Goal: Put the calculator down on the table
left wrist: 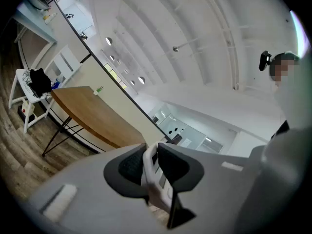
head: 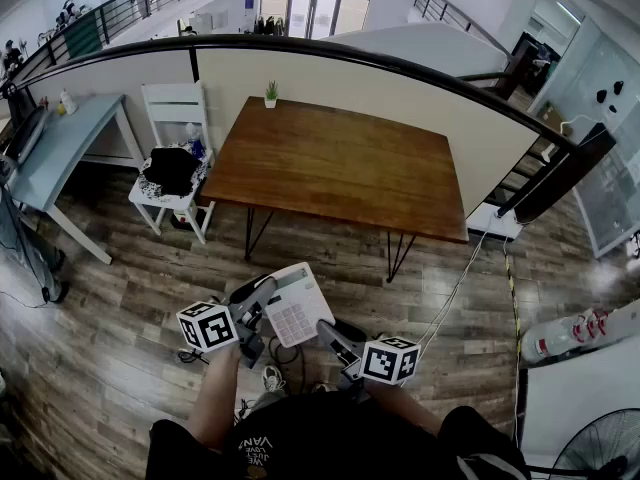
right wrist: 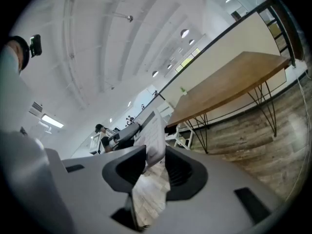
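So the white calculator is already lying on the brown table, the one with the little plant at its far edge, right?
Not quite. The calculator isn't on the table yet: the head view shows the left tongs holding it in the air, short of the table's near edge. The plant does stand at the far edge.

An open-plan office on a mezzanine: a wooden worktop (head: 340, 168) at 12 o'clock, a curved railed partition (head: 400, 93) behind it, a grey desk (head: 70, 138) at 10 o'clock, glass doors (head: 315, 10) beyond.
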The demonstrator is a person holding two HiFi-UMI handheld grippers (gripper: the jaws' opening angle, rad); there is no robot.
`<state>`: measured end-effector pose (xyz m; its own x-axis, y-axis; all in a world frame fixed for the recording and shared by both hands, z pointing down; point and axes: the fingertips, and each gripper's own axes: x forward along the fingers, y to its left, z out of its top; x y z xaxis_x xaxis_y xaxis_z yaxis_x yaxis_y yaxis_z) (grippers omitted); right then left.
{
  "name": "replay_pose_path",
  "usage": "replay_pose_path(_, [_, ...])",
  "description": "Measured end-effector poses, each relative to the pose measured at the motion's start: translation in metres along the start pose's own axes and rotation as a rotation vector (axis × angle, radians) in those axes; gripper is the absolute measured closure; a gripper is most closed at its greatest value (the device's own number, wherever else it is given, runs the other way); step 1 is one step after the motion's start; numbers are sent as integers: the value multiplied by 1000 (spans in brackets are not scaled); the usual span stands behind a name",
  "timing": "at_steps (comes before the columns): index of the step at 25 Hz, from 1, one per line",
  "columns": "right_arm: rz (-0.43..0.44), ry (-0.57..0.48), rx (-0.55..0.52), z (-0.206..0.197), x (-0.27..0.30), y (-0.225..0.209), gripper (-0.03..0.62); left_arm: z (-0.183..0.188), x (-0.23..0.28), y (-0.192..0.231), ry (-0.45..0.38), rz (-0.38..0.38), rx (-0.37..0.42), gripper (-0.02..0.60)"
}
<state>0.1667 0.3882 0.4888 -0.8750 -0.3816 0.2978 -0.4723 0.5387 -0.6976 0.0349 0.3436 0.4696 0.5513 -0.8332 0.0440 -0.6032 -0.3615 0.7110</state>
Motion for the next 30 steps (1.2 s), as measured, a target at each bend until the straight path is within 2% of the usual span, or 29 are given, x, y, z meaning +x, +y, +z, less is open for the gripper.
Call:
replay_pose_path(9, [-11, -28, -40, 4, 27, 8, 461, 17, -4, 23, 21, -13, -8, 520])
replay_pose_path(18, [-42, -60, 0, 5, 64, 11, 462, 36, -4, 58, 64, -46, -26, 520])
replay_pose_path(23, [-61, -46, -3, 20, 75, -4, 462, 40, 14, 74, 64, -51, -64, 520])
replay_pose_path(30, [-50, -26, -2, 59, 100, -33, 462, 61, 54, 97, 55, -25, -65, 520])
